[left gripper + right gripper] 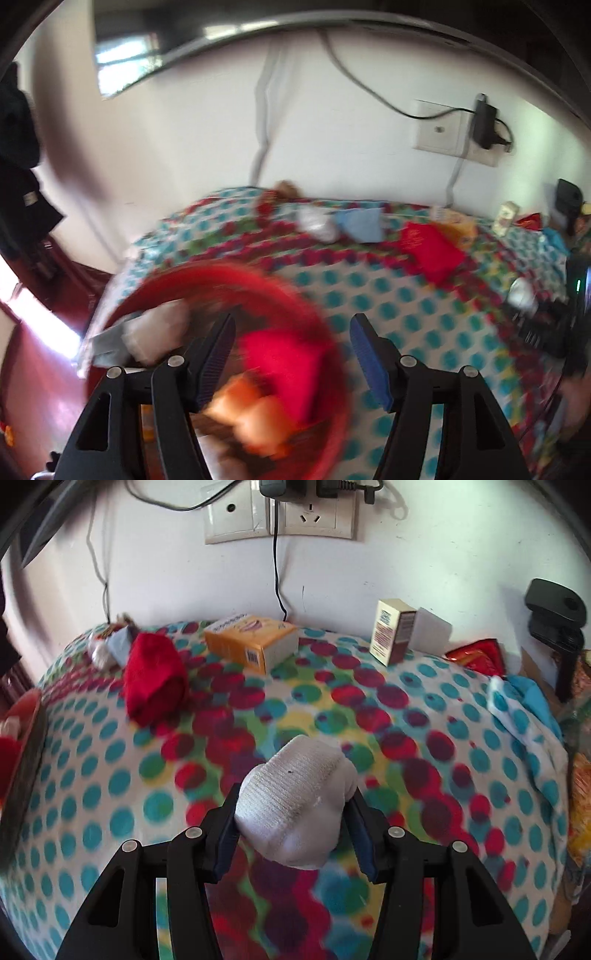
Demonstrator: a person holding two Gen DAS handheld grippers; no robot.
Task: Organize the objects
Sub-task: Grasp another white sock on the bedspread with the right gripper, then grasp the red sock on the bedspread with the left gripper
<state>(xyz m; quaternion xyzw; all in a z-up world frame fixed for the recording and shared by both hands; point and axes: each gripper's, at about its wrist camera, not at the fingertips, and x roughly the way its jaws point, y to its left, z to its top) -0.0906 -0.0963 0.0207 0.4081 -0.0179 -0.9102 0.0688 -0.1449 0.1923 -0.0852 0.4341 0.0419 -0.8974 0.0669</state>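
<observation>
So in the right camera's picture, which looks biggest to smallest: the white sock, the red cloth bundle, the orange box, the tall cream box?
1. White sock, though it sits closest to the camera, clamped in the right hand-held gripper.
2. Orange box and red cloth bundle look about alike.
3. Tall cream box.

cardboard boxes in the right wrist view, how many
2, both near the wall. The orange box lies flat behind the red folded cloth. The cream box stands upright further right. More may be hidden off-frame.
</observation>
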